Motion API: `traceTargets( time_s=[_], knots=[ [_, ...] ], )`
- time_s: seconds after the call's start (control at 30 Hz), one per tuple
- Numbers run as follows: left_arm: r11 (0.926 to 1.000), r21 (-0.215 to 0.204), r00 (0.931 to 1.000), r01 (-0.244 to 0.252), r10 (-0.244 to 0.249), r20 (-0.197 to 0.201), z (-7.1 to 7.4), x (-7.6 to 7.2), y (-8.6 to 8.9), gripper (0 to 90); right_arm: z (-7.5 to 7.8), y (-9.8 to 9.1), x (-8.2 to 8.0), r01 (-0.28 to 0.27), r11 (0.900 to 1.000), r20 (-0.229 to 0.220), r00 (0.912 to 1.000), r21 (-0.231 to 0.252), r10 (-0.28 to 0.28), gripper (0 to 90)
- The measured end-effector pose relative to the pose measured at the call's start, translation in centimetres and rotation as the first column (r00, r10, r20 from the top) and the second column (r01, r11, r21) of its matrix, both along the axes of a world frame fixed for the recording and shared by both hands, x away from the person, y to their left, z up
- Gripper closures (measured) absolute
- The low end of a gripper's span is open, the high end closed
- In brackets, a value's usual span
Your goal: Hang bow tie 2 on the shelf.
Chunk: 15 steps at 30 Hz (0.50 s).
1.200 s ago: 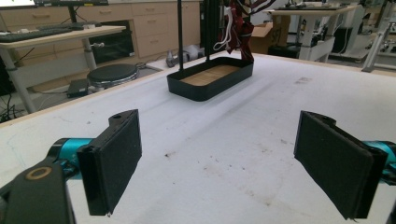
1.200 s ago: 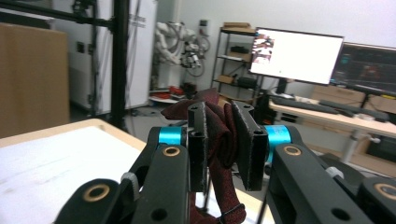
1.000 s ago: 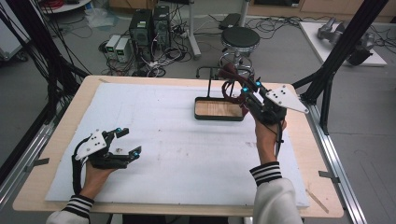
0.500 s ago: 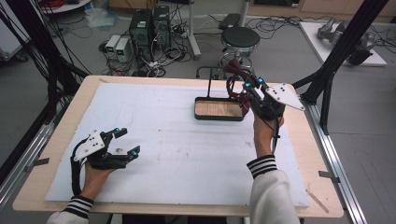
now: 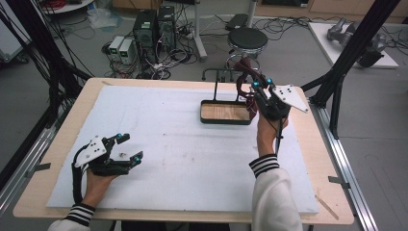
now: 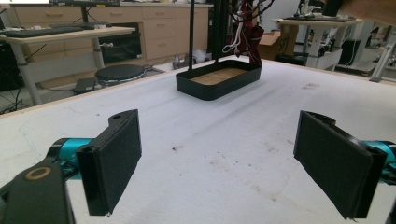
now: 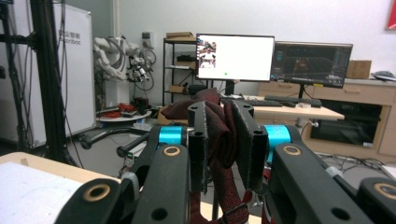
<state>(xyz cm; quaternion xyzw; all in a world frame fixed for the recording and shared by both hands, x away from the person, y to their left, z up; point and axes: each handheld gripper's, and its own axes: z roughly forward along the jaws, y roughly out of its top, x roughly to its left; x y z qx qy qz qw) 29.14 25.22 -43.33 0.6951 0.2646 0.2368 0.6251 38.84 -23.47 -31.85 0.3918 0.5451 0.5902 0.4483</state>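
My right gripper [image 5: 256, 87] is held above the table's far right, next to a black tray [image 5: 226, 122] with a wooden floor. It is shut on a dark red strap-like cloth [image 5: 244, 68], which hangs by the thin black stand [image 5: 215, 89] rising from the tray. In the right gripper view the cloth [image 7: 224, 144] is pinched between the two pads [image 7: 198, 140]. My left gripper [image 5: 130, 147] rests low at the near left of the white mat, open, with nothing between its fingers [image 6: 114, 161]. From there the tray [image 6: 217, 88] and hanging cloth [image 6: 254, 35] lie ahead.
A white foam mat [image 5: 183, 159] covers the wooden table [image 5: 53, 192]. Black frame posts [image 5: 346, 62] stand at the table's right and left sides. A stool [image 5: 247, 38], computers and cables sit on the floor beyond the far edge.
My right hand has shifted slightly toward the far edge by the stand, still holding the red cloth. The left hand has stayed where it was.
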Motion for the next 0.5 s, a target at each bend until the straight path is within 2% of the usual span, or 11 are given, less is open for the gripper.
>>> traceTargets(
  time_s=[0.1, 0.2, 0.5],
  knots=[
    [1.0000, 0.001, 1.0000, 0.002, -0.002, -0.002, -0.04, 0.03, -0.08, 15.5, -0.16, -0.14, 0.17, 0.019, 0.9996, 0.000, 0.9998, 0.020, -0.019, 77.1],
    [1.0000, 0.000, 1.0000, 0.005, -0.005, -0.004, -0.09, 0.07, -0.19, 15.5, -0.22, -0.20, 0.30, 0.044, 0.9990, 0.004, 0.9990, 0.011, -0.044, 77.2],
    [0.9999, 0.009, 0.9999, 0.011, -0.011, 0.001, -0.08, -0.01, -0.40, 15.6, -0.55, -0.10, 0.55, 0.118, 0.9930, -0.057, 0.9914, -0.004, -0.118, 77.2]
  ],
)
